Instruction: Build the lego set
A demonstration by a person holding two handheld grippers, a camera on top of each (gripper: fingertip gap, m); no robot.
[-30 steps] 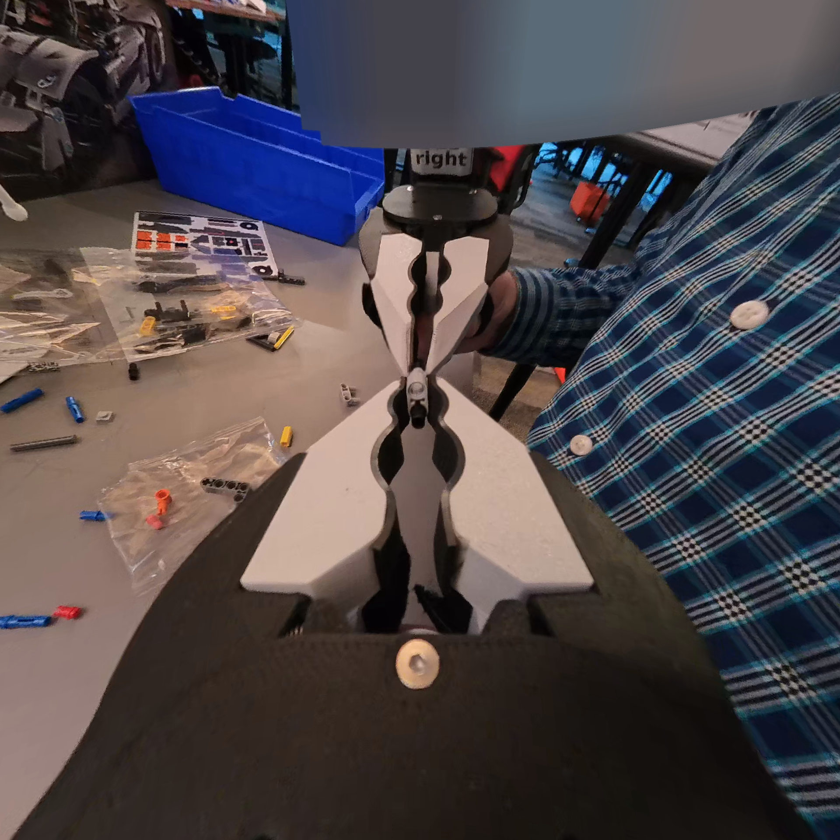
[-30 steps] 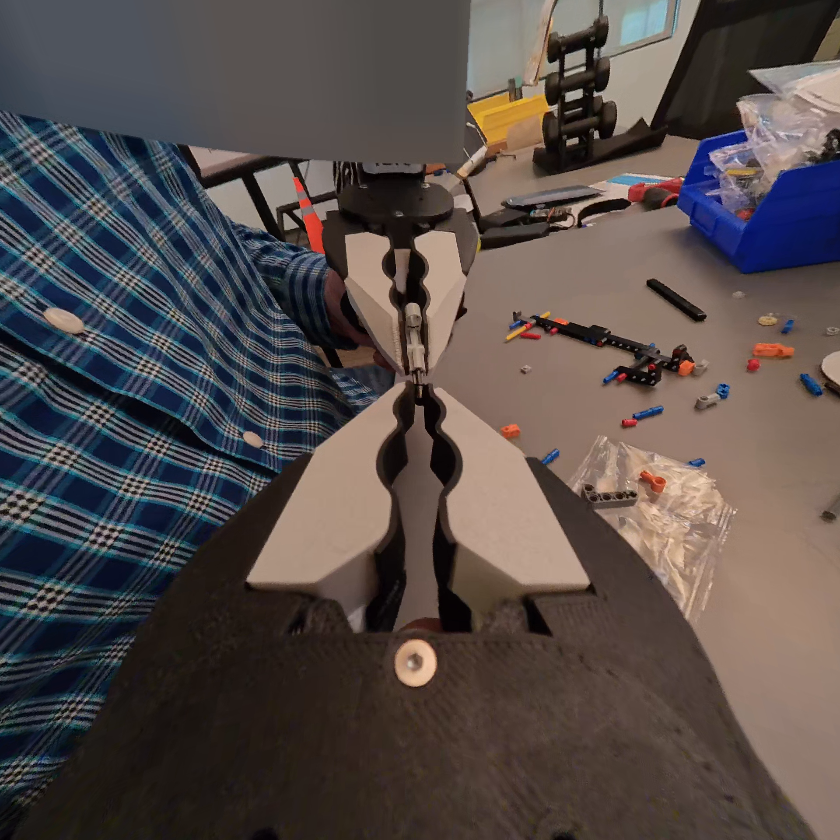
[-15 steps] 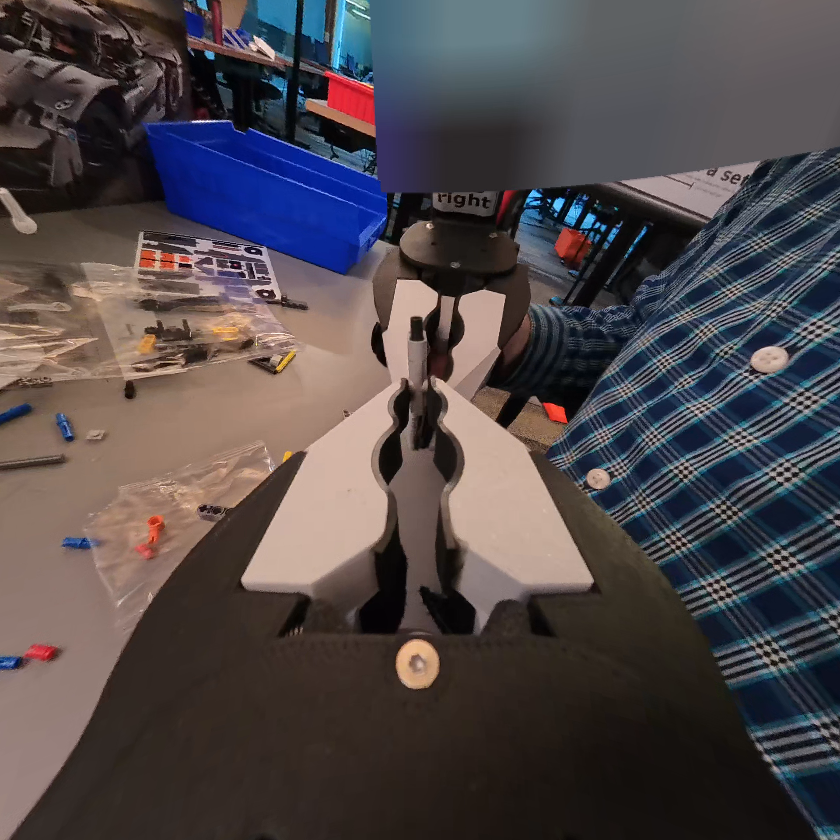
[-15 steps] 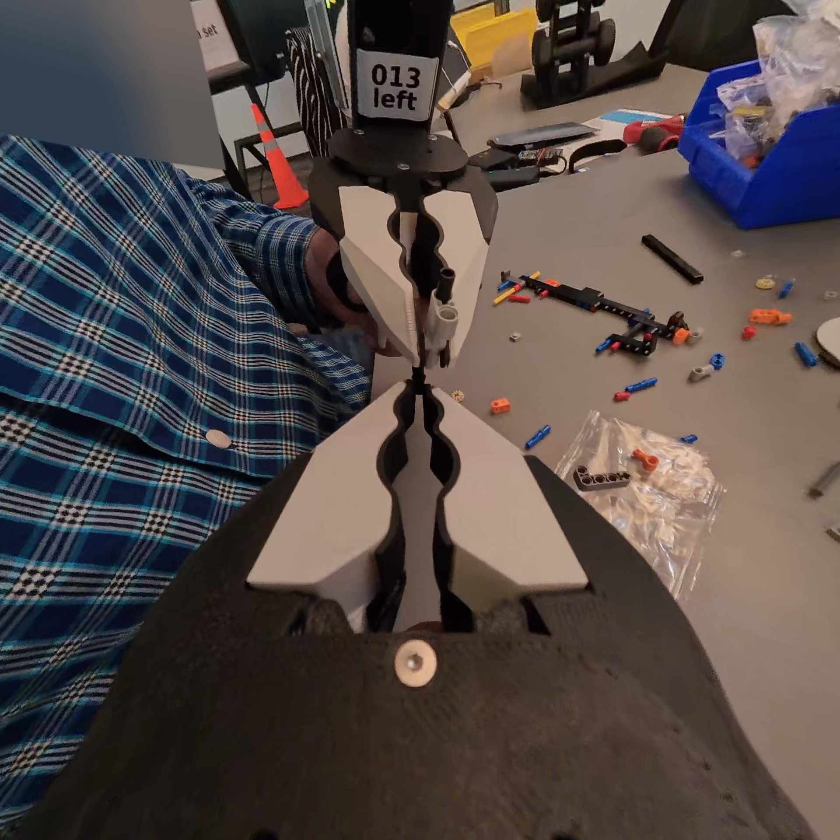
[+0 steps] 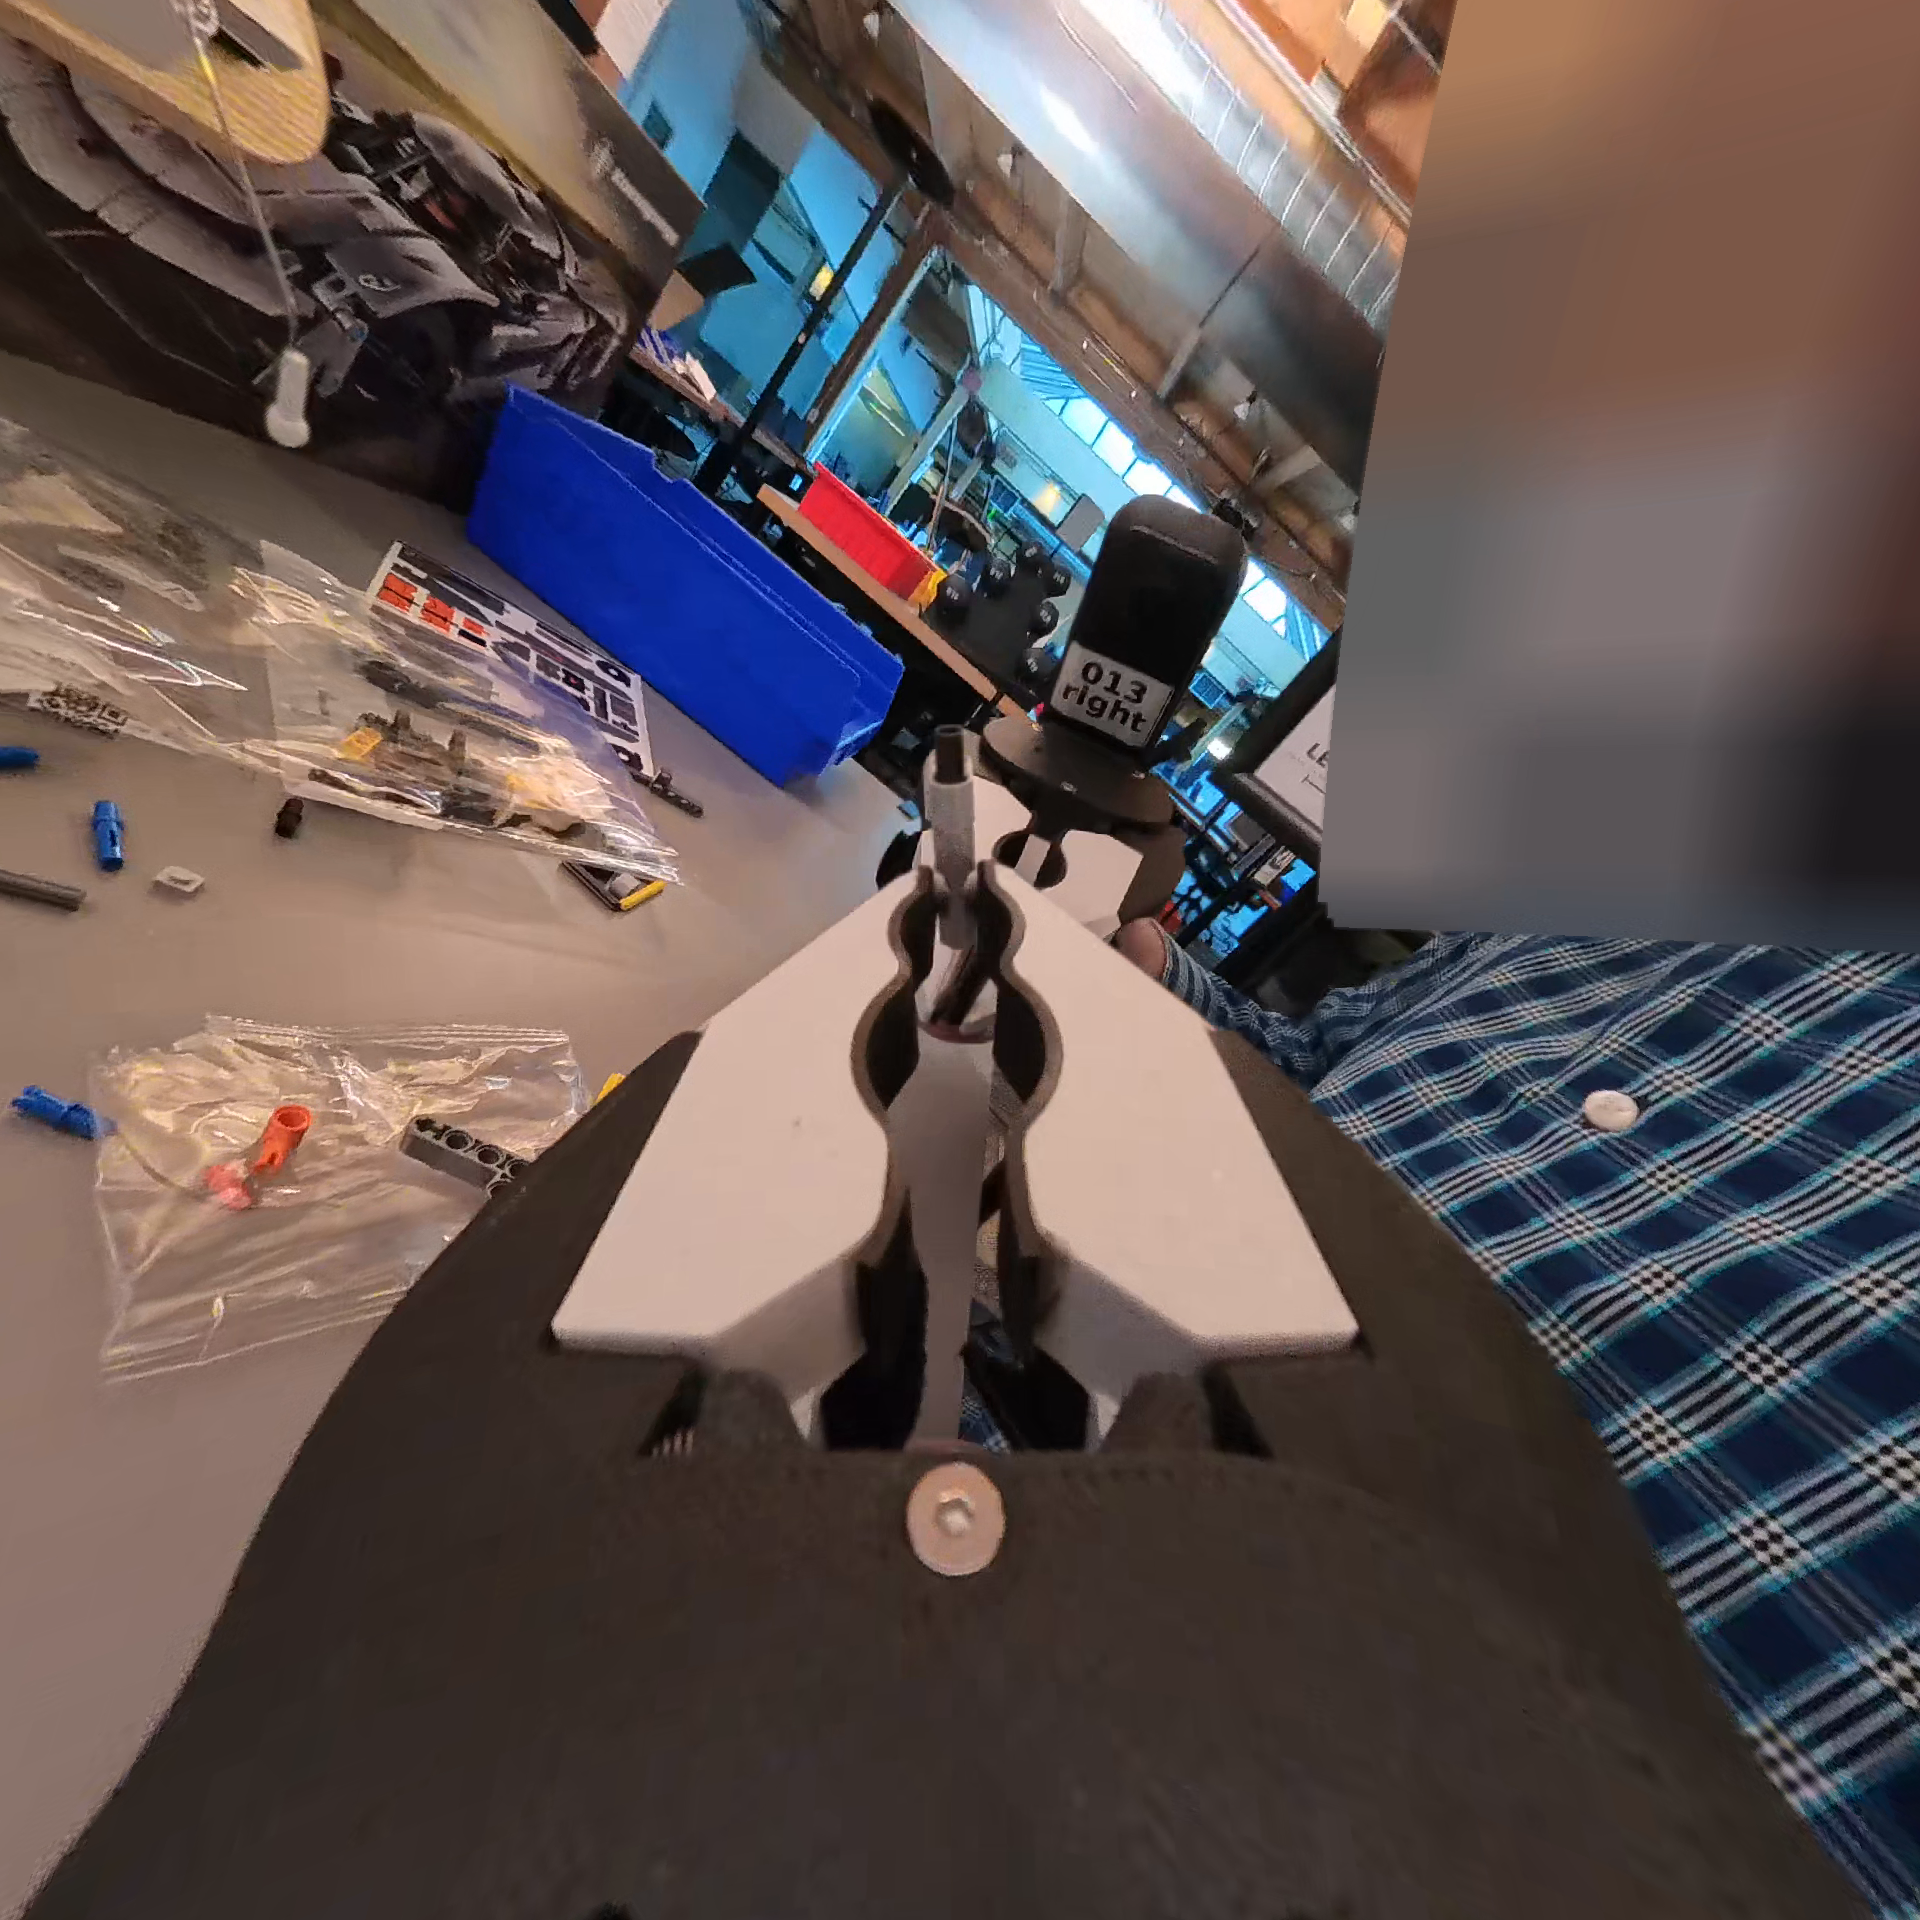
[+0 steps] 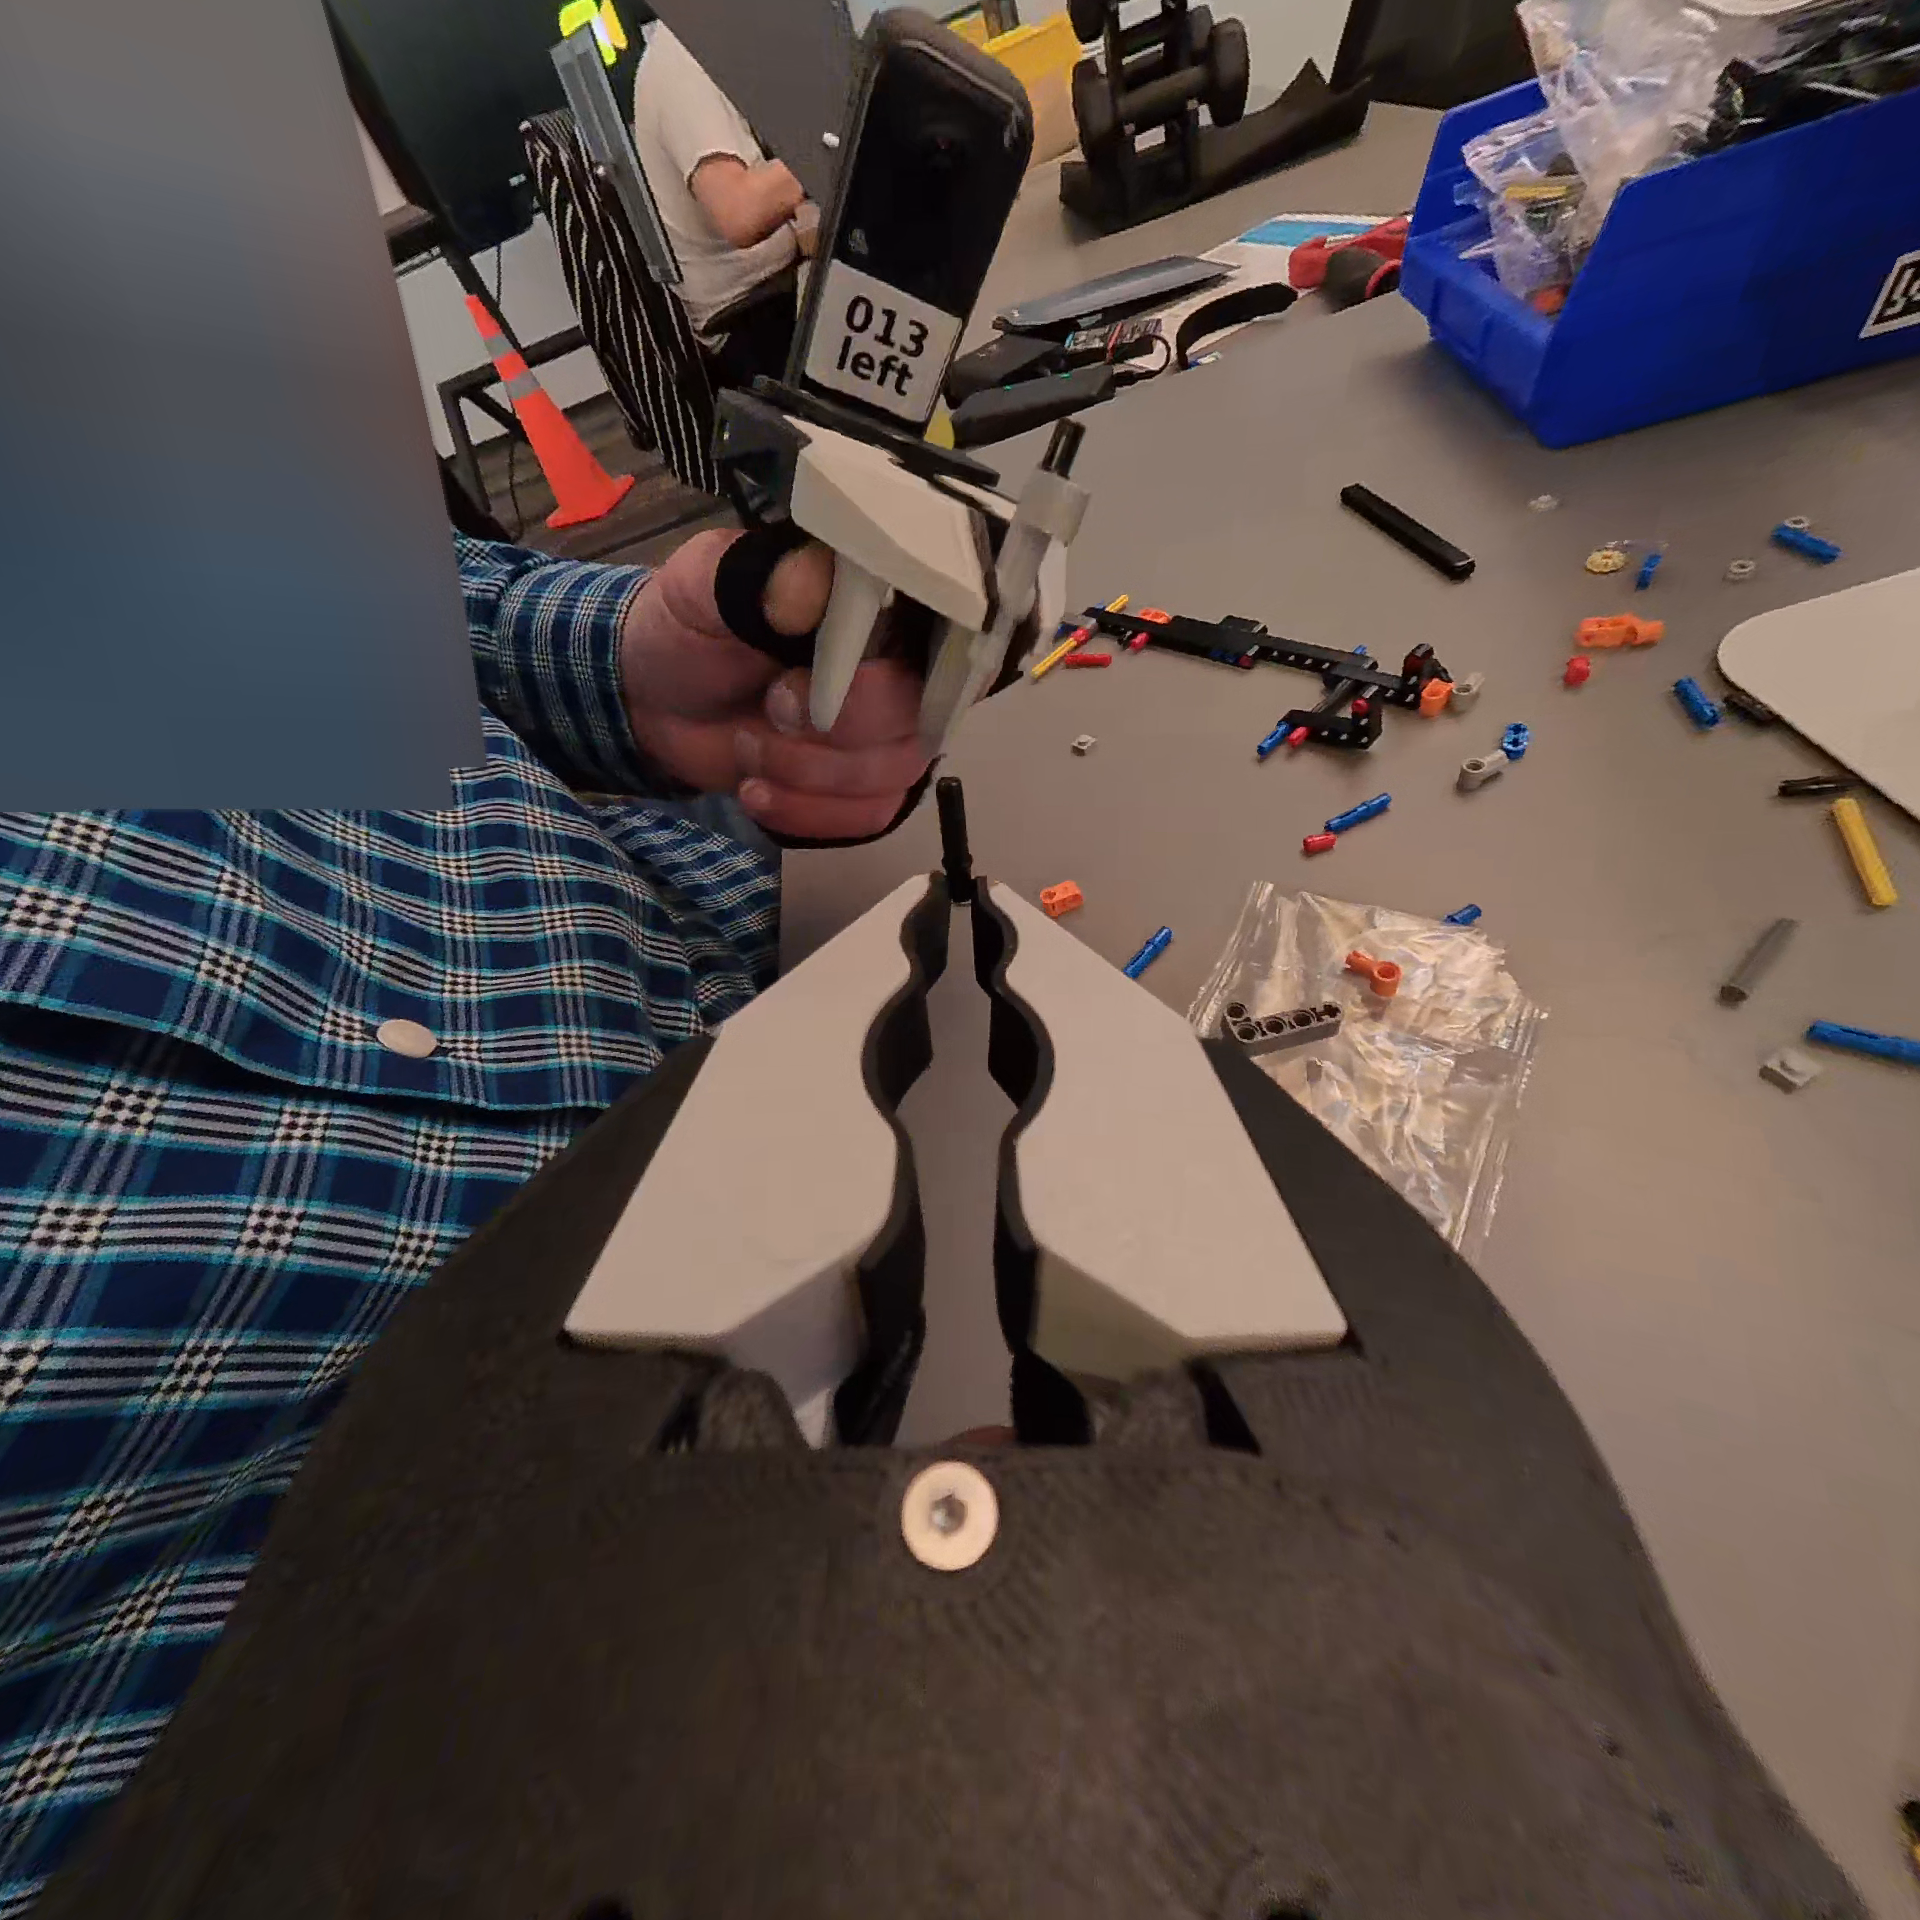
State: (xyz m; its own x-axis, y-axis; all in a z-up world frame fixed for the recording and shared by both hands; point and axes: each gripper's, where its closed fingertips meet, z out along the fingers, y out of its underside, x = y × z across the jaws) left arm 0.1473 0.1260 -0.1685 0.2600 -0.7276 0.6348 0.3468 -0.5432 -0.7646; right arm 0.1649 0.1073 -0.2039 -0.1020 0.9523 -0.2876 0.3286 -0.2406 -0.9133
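Above the grey table point(image 6: 1558, 1351), left gripper point(image 5: 954, 883) was clamped on a grey connector point(image 5: 953, 821); right gripper point(image 6: 961, 894) pinched a black pin point(image 6: 951, 831), tips apart.

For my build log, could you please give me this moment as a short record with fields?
left gripper: shut on a light grey connector with a black pin in its top end
right gripper: shut on a black pin
contact: the two held pieces are apart
table: grey, scattered small parts
bag: clear, lying flat
bin: blue, far edge
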